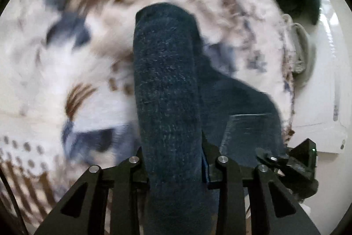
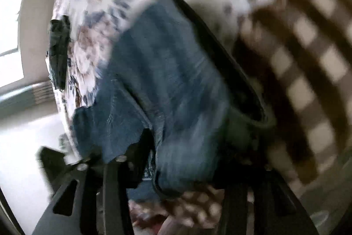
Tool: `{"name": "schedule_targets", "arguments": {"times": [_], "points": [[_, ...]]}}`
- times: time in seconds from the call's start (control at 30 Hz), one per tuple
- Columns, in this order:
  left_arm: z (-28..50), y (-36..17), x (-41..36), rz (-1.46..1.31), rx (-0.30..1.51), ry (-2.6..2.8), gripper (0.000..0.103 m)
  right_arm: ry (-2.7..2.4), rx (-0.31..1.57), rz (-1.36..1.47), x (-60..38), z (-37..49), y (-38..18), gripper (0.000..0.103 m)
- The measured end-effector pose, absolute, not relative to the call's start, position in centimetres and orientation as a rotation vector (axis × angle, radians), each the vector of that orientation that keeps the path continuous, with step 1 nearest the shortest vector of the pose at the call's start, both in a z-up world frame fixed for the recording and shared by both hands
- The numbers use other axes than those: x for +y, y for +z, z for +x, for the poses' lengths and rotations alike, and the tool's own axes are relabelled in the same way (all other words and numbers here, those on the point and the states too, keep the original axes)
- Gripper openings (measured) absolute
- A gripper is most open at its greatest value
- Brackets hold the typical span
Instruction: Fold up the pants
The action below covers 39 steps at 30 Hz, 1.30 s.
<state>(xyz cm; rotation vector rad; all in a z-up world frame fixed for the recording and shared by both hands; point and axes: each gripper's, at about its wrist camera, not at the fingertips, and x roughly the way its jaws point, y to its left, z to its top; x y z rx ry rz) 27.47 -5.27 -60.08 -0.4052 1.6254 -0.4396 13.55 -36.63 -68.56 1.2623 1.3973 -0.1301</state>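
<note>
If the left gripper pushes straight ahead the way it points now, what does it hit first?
The left gripper is already shut on the dark blue pants, whose fold fills its line. Beyond that lies the patterned bedspread, probably next, though blur hides the depth.

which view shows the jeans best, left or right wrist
The left wrist view. There the jeans are sharp: a dark denim fold rises between the left gripper's fingers, more cloth to its right on the patterned bedspread. The right wrist view shows the jeans larger but motion-blurred, draped over the right gripper.
</note>
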Motion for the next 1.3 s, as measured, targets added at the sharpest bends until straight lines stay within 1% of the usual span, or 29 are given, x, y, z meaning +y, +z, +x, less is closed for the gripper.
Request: {"name": "schedule_targets", "arguments": {"times": [0.03,0.07,0.1,0.13,0.2,0.23,0.27,0.3,0.37,0.43,0.5,0.57,0.6,0.67,0.77,0.87,1.0,1.07,1.13,1.17,1.23,1.3], "points": [[27.5,-60.5,-5.0,-0.418,1.632,-0.439,0.034,-0.117,1.398,1.28,-36.9,13.3,-68.4,0.06],[27.6,-60.8,-4.6,-0.428,1.633,-0.437,0.037,-0.121,1.401,1.273,-37.4,12.7,-67.7,0.063],[27.7,-60.9,-4.5,-0.429,1.634,-0.441,0.04,-0.138,1.394,1.25,-38.1,12.2,-66.5,0.069],[27.8,-61.0,-4.4,-0.435,1.638,-0.448,0.041,-0.163,1.376,1.222,-39.1,11.6,-65.0,0.073],[27.9,-61.4,-4.4,-0.452,1.657,-0.453,0.044,-0.176,1.324,1.204,-40.7,10.8,-62.7,0.076],[28.1,-61.4,-4.5,-0.455,1.66,-0.45,0.047,-0.165,1.296,1.198,-41.7,10.7,-61.7,0.081],[28.3,-61.5,-4.7,-0.463,1.665,-0.448,0.049,-0.133,1.266,1.199,-42.6,11.2,-61.1,0.083],[28.3,-61.6,-4.8,-0.472,1.67,-0.452,0.055,-0.092,1.254,1.188,-43.2,12.0,-61.2,0.084],[28.4,-61.9,-5.0,-0.473,1.672,-0.452,0.058,-0.026,1.302,1.13,-43.3,15.5,-62.8,0.084],[28.5,-62.3,-5.3,-0.484,1.674,-0.449,0.063,0.027,1.409,1.051,-43.0,17.9,-65.8,0.084],[28.6,-62.7,-5.5,-0.495,1.678,-0.447,0.065,0.064,1.501,1.028,-42.7,19.0,-69.3,0.084],[28.6,-63.0,-5.6,-0.506,1.677,-0.45,0.066,0.178,1.504,1.143,-42.4,19.3,-71.8,0.086],[28.7,-63.1,-5.6,-0.51,1.674,-0.451,0.066,0.226,1.472,1.189,-42.3,19.4,-72.2,0.086],[28.7,-63.1,-5.5,-0.512,1.666,-0.46,0.066,0.317,1.398,1.238,-41.9,19.7,-72.2,0.086],[28.5,-62.8,-5.5,-0.497,1.651,-0.473,0.064,0.298,1.422,1.211,-41.7,19.8,-72.8,0.086],[28.5,-62.5,-5.0,-0.532,1.652,-0.472,0.063,0.337,1.303,1.381,-43.7,18.2,-72.4,0.086],[28.5,-62.6,-5.1,-0.517,1.652,-0.469,0.063,0.359,1.263,1.45,-45.4,15.9,-71.6,0.087],[28.5,-62.5,-5.2,-0.509,1.652,-0.468,0.063,0.392,1.258,1.379,-44.9,16.1,-70.0,0.094],[28.5,-62.5,-5.3,-0.507,1.65,-0.471,0.063,0.403,1.304,1.237,-43.8,16.7,-68.6,0.097],[28.5,-62.6,-5.3,-0.507,1.648,-0.475,0.063,0.383,1.362,1.095,-42.8,17.6,-68.1,0.097],[28.5,-62.6,-5.4,-0.503,1.648,-0.481,0.063,0.371,1.446,0.98,-41.6,18.4,-68.9,0.097],[28.6,-62.8,-5.3,-0.499,1.651,-0.486,0.063,0.379,1.565,0.934,-40.5,18.9,-71.3,0.098]]}}
